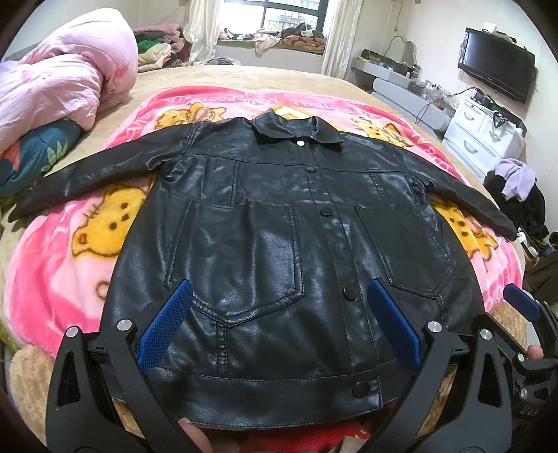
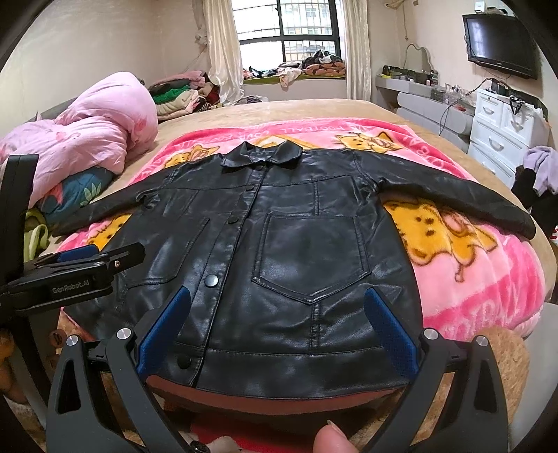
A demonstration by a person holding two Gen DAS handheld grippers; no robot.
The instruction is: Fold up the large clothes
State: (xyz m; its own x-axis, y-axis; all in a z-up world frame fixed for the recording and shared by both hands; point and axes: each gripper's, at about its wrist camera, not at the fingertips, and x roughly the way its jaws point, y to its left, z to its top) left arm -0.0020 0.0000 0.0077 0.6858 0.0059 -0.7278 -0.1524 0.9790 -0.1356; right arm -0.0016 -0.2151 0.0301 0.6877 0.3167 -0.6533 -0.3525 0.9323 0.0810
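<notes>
jacket [image 1: 279,223] of black leather lies flat, front up and buttoned, sleeves spread, on a pink cartoon blanket [image 1: 69,271] over the bed. left wrist view: the left gripper [image 1: 279,296] hangs above the hem, blue fingers wide, holding nothing. right wrist view: the right gripper [image 2: 277,299] hangs likewise over the jacket's hem, fingers wide and empty; the left gripper shows at the left edge.

Pink cartoon blanket [image 1: 62,265] spread on tan bed [image 1: 244,75]. Pink quilt [image 1: 66,83] bunched at far left w/ clothes pile [image 2: 178,92] behind. TV [image 2: 502,43] on wall, white drawers [image 2: 502,125] below; window [image 2: 286,26] w/ curtains.
</notes>
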